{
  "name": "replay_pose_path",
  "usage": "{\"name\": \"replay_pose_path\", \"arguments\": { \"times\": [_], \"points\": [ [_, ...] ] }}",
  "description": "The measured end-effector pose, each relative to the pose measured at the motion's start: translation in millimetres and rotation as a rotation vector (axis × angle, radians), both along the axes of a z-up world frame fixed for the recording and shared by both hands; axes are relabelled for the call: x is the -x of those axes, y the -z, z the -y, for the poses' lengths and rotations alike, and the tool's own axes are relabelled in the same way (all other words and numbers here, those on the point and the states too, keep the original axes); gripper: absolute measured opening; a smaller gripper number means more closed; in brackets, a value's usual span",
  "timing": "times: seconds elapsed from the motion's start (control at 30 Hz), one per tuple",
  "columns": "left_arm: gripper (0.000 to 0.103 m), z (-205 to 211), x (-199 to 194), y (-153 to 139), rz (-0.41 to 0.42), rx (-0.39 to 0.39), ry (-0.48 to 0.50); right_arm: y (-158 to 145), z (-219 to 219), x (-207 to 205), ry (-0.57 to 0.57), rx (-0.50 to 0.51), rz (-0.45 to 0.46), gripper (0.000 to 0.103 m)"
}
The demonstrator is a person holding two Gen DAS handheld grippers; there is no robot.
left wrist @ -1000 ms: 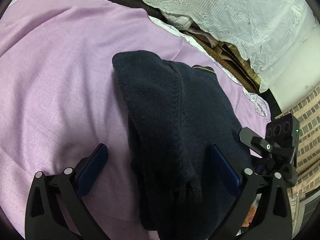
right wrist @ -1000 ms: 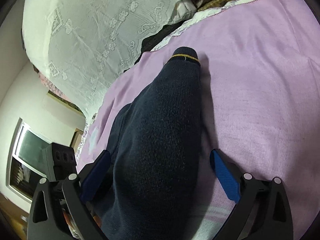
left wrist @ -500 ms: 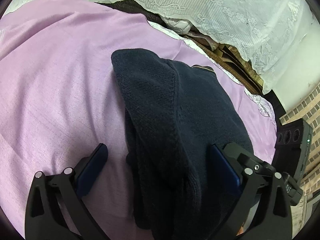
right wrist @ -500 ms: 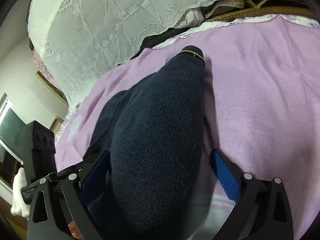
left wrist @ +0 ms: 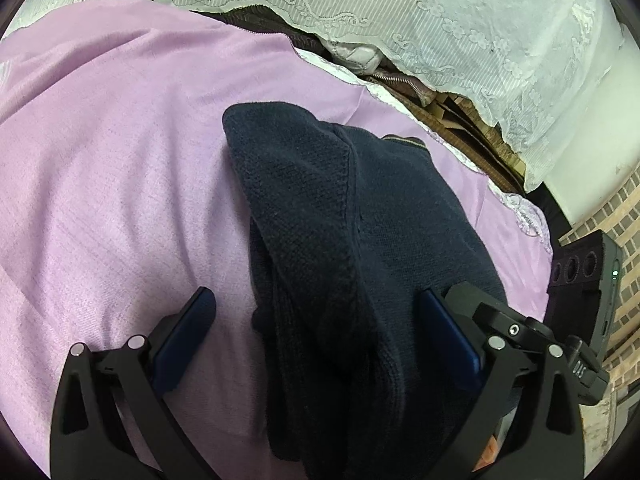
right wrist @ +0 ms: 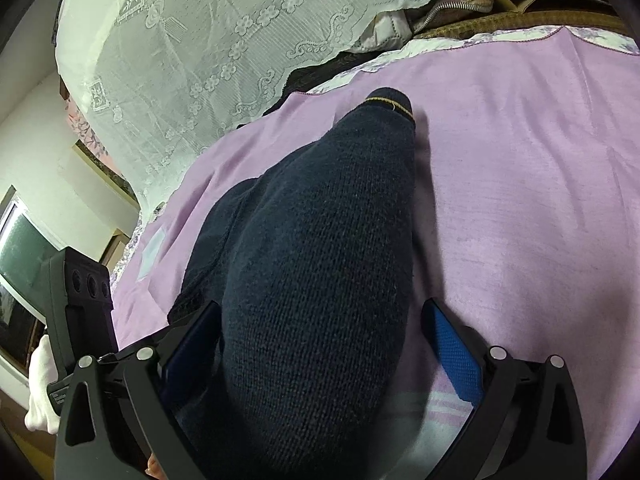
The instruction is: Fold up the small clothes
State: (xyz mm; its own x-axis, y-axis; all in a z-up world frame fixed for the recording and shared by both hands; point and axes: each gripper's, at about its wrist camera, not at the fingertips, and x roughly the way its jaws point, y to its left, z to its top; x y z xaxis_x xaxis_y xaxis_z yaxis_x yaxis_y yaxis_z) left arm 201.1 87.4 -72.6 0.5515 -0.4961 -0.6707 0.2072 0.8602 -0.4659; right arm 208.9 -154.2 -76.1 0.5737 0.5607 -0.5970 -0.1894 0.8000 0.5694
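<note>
**Both grippers spread wide over the dark knit**

Left wrist view: your left gripper has its jaws spread wide, gripping nothing. The navy knit fills the centre of the frame and runs down between the two fingers to the bottom edge. The left blue pad sits over bare pink sheet, apart from the garment; the right pad is against or just beside the knit's right flank, and you cannot tell whether it touches. A raised seam runs down the middle of the knit, with layers bunched along its left edge. A thin tan stripe shows at the garment's far end, right of centre. White lace cloth drapes across the top of the frame, with piled items under its hem. Your right gripper's body stands at the right edge, close to the knit.

Right wrist view: your right gripper is likewise wide apart and clamped on nothing. The knit bulges up between the fingers, tapering toward a cuff with a yellow stripe just above centre. The left pad is pressed close against the fabric; the right pad is clear of it, above the sheet. Lace covers the upper left. Your left gripper's body shows at the lower left edge, with a white-gloved hand beneath it.
</note>
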Motion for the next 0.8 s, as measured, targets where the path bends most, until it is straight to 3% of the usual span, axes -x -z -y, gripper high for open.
{"name": "replay_pose_path", "arguments": {
  "times": [0.1,0.27,0.63,0.7,0.8],
  "points": [
    [0.099,-3.4,-1.5,-1.5,0.002,0.064,0.033,1.0,2.6,-5.5,-0.007,-0.024,-0.008,0.100],
    [0.099,-4.2,-5.7,-0.7,-0.007,0.101,0.041,1.5,3.6,-12.8,-0.002,-0.043,-0.017,0.100],
    [0.098,2.8,-11.8,-1.5,0.003,0.115,0.063,3.4,2.3,-33.9,-0.026,-0.064,-0.037,0.100],
    [0.093,3.8,-9.6,-3.3,0.013,0.113,0.066,2.5,2.3,-32.6,-0.025,-0.064,-0.037,0.098],
    [0.083,6.2,-6.1,-5.9,0.027,0.085,0.057,-2.6,-5.2,-26.7,-0.014,-0.002,-0.004,0.086]
  ]
}}
